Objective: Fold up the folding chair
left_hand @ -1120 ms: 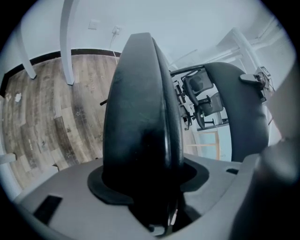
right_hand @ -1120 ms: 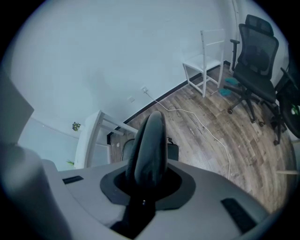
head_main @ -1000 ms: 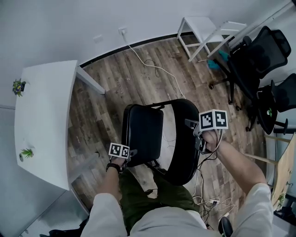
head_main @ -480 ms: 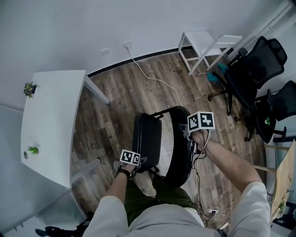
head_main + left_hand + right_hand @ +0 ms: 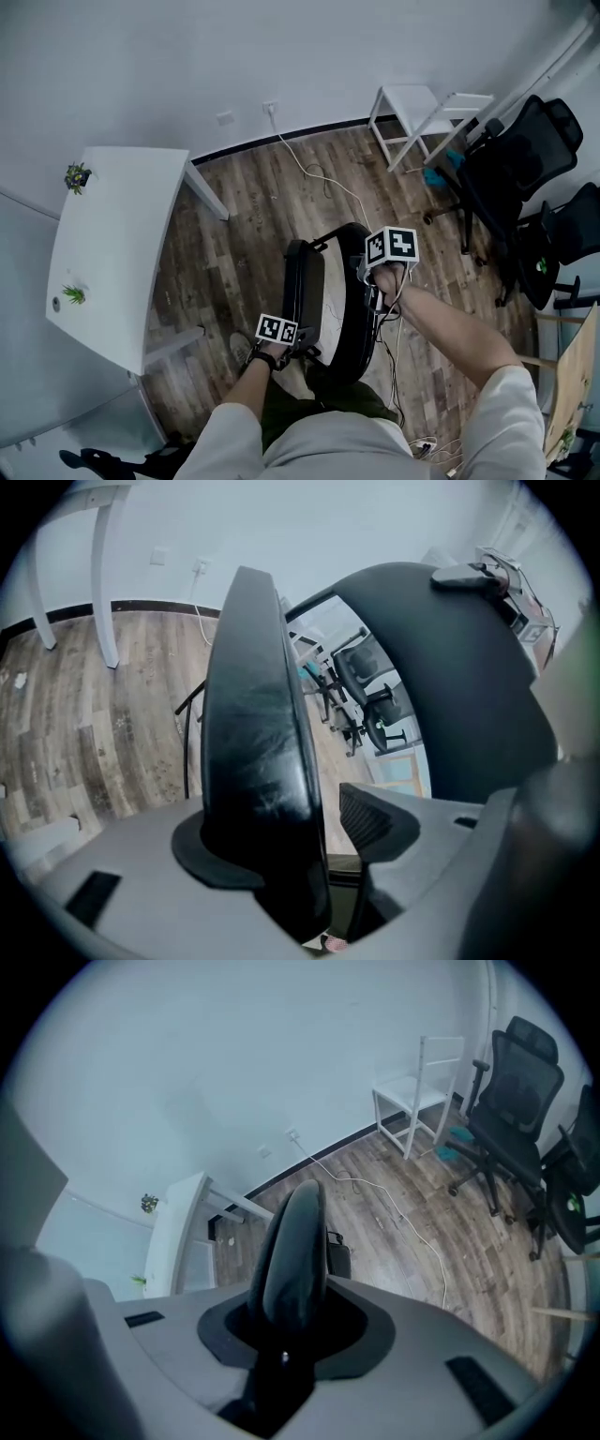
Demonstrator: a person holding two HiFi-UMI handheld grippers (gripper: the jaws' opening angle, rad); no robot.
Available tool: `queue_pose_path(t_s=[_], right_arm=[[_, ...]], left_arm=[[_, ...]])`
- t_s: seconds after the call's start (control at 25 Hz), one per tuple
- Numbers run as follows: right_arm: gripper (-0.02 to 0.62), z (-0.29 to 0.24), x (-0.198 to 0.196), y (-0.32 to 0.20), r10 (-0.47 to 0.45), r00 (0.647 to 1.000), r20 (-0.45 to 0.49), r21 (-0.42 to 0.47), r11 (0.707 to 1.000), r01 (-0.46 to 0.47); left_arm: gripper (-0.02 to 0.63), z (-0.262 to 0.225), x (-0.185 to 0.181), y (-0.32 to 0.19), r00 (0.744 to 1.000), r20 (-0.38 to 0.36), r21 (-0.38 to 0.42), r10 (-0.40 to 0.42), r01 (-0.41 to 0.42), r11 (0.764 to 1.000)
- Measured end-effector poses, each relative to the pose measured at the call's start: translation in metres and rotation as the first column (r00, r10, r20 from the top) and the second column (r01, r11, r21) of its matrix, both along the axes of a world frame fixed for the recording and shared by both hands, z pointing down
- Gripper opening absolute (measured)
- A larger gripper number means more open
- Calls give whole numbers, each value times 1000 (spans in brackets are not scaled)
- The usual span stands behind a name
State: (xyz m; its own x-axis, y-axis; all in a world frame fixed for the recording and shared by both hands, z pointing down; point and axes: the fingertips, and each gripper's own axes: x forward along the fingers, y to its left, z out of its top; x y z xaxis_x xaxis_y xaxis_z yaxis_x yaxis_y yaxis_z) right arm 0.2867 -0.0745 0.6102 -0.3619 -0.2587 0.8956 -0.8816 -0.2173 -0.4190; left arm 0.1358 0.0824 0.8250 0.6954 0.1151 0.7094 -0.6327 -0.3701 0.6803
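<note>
Item: folding chair (image 5: 306,281), on the floor (image 5: 234,234) before you. Its seat (image 5: 253,714) stands near upright, just left of the backrest (image 5: 295,1241), slim gap between. Your left gripper (image 5: 295,841): seat between jaws just eased wider, far pad seemingly clear. Your right gripper (image 5: 286,1321): clamped on backrest top, jaws just loosening.

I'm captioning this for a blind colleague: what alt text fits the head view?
Seen from above, a person folds a black folding chair nearly flat: the left claw has the seat between its jaws, and the right claw, its jaws just opening a little, clamps the backrest. A white table stands left, office chairs right.
</note>
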Motion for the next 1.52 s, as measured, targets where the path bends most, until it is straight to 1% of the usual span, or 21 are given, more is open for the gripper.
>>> queue_pose_path(t_s=[0.12,0.2,0.28,0.44,0.52,0.56,0.68,0.8,0.84,1.0,1.12,1.24,1.32,1.4,1.48,1.52], right_arm=[[118,-4,-7,-2,15,1000,17,-4,1000,-15],[127,-7,-14,-4,24,999,23,-2,1000,-24],[133,-10,-19,-6,34,999,25,2,999,-34],[140,-12,-23,-6,47,999,20,-2,999,-47],[141,-12,-22,-6,47,999,20,-3,999,-47],[141,-13,-22,-6,48,999,20,-2,999,-48],[141,-13,-22,-6,52,998,21,-1,999,-52],[146,-14,-27,-8,59,998,23,-3,998,-59],[150,-14,-30,-9,61,998,23,-3,998,-61],[158,-16,-37,-10,66,998,21,-7,998,-66],[158,-17,-38,-10,66,998,18,-11,998,-66],[164,-18,-42,-11,74,997,22,-16,997,-73],[170,-18,-46,-13,80,997,21,-17,997,-80],[175,-18,-48,-13,87,996,22,-21,996,-86],[176,-18,-48,-12,93,995,27,-25,995,-92],[178,-18,-48,-12,94,995,28,-27,995,-93]], left_arm=[[310,-9,10,4,999,-49,-21,2,-3,1000],[319,-15,18,6,996,-86,-25,2,-4,1000],[328,-22,27,9,992,-122,-21,24,-27,999],[388,-30,40,21,978,-178,-7,112,-115,993],[417,-32,41,25,961,-203,17,188,-189,982],[425,-33,40,28,948,-210,35,239,-237,971],[439,-34,36,36,903,-217,70,371,-364,929],[452,-36,39,43,857,-220,103,466,-454,885],[462,-36,41,46,839,-215,120,500,-485,866],[466,-35,41,58,749,-187,173,635,-611,772],[468,-36,38,65,681,-188,185,708,-683,707],[468,-37,37,71,603,-190,196,775,-750,631],[468,-38,39,74,560,-188,204,807,-781,590],[468,-38,41,76,531,-188,211,826,-800,562],[468,-39,41,77,514,-193,213,836,-810,547],[468,-38,41,77,510,-194,215,838,-811,543]])
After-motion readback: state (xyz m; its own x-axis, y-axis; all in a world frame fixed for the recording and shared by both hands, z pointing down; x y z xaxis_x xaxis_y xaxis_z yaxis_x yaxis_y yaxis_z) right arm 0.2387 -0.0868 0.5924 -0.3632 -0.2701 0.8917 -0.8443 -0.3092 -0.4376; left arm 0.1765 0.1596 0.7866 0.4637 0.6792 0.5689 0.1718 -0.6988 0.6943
